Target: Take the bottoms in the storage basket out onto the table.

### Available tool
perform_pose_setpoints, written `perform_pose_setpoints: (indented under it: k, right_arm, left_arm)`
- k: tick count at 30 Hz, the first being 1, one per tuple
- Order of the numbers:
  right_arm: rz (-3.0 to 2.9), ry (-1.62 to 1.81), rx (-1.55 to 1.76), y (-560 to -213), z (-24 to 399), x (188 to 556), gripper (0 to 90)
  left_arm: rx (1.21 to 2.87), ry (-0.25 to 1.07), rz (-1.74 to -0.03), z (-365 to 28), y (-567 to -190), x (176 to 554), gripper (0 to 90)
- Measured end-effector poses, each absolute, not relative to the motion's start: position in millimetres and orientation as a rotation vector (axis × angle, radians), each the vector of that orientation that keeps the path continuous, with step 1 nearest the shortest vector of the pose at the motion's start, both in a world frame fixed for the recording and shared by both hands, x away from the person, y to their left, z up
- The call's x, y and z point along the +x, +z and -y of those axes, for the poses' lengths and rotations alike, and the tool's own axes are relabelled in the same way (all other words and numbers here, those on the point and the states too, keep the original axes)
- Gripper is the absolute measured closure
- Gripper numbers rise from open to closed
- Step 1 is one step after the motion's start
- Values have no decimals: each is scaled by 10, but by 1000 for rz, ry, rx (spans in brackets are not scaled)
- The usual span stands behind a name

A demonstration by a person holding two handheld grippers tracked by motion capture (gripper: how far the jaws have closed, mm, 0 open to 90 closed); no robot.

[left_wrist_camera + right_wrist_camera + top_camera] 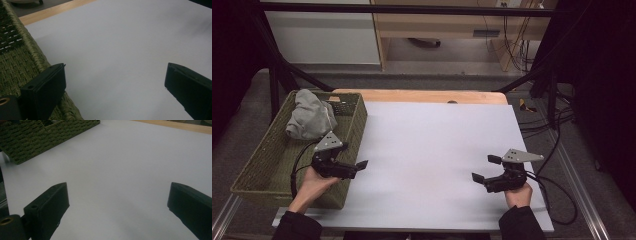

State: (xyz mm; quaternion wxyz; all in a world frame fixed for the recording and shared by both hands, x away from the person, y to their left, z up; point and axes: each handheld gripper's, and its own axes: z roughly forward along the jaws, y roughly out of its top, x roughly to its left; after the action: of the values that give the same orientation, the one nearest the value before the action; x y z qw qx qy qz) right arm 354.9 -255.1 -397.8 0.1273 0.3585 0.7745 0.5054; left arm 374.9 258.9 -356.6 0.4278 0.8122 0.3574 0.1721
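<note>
Left gripper [354, 166]: jaws spread wide, holding nothing, hovering at the near right wall of the woven basket [262, 165] and pointing out over the white sheet [432, 150]. Grey cloth [309, 116]: bunched in the basket's far end, behind and to the left of this gripper, so the reach would go back over the wall. Right gripper [486, 169]: jaws likewise spread and empty, well apart across the sheet, clearly the farther hand.

Woven wicker basket [262, 165], soft grey cloth [309, 116]
</note>
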Motion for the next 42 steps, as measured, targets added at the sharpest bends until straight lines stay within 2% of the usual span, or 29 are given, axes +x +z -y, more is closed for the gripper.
perform_pose_setpoints:
  k: [42]
  right_arm:
    - [-2269, 1469, 1042, -4004, 2538, 3555, 44]
  left_arm:
    - [2012, 499, -932, -2712, -3392, 3721, 36]
